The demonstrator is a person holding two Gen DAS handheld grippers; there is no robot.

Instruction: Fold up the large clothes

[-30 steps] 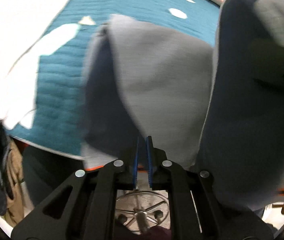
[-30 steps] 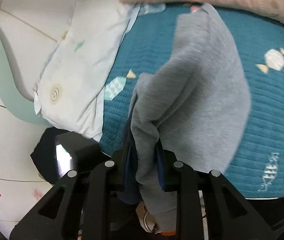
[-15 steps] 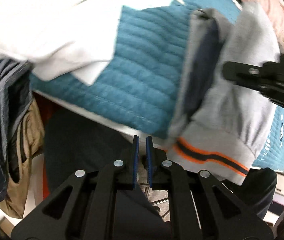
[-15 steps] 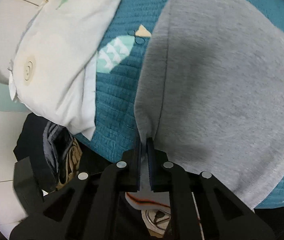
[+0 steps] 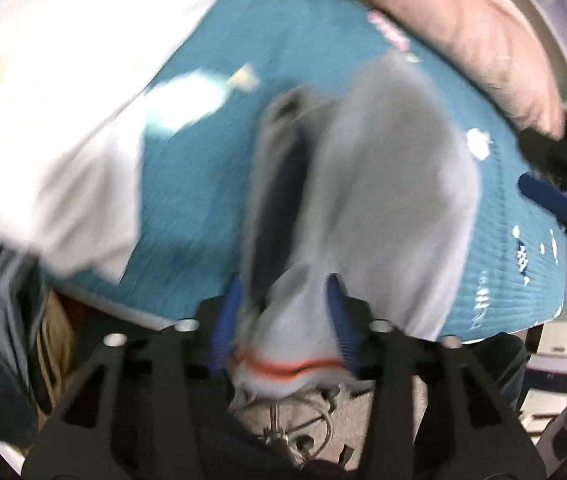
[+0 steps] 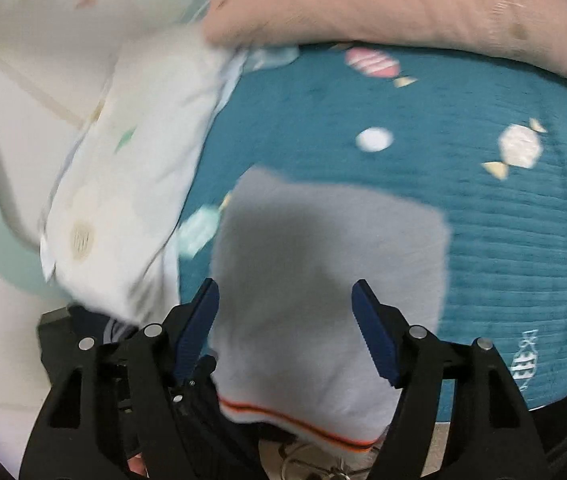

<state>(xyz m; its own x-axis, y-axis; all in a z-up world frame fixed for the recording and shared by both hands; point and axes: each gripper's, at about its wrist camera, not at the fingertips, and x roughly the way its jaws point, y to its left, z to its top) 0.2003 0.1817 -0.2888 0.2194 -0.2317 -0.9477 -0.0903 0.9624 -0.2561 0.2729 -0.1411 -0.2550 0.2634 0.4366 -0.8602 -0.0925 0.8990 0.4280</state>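
In the left wrist view, the left gripper at bottom centre is opening, its blue pads apart around the orange-striped hem of the grey garment, which stretches up the frame over the teal quilt; this looks like a release after laying a fold. In the right wrist view, the right gripper is opening wide above the garment's lower middle, gripping nothing; a white pillow lies at left.

Grey sweatshirt: plain grey, hem banded orange and dark; inner face dark navy in the left wrist view. Beneath the sweatshirt, bed quilt: teal, ribbed, with white, pink and yellow candy motifs. Left of the sweatshirt, white pillow, faint pastel print. Beyond the sweatshirt, plain pink blanket. Tool pads blue, frames black.
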